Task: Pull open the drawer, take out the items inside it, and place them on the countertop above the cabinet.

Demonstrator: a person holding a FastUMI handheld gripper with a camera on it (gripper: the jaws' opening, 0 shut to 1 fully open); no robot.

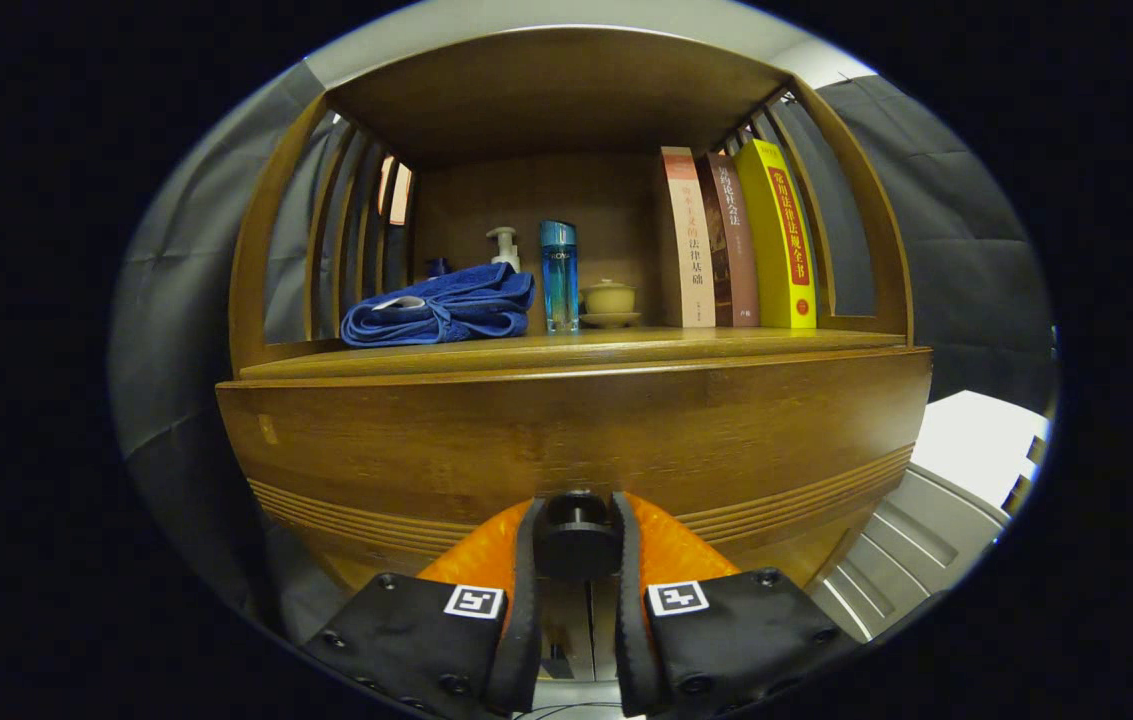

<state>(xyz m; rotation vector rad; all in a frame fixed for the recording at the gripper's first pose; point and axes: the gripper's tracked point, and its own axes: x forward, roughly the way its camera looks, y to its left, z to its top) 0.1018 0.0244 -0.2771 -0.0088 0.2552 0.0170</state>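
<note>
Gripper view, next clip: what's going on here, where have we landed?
A hand-held tool is at the front of a wooden cabinet, its two fingers closed on the round dark drawer knob. The drawer front looks shut or barely started, and its contents can't be seen. On the countertop above sit a folded blue towel, a pump bottle, a blue bottle, a lidded cup and three upright books.

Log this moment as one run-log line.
phase: grasp | gripper: shut on drawer knob | drawer: closed | countertop: towel, bottle, books
</note>
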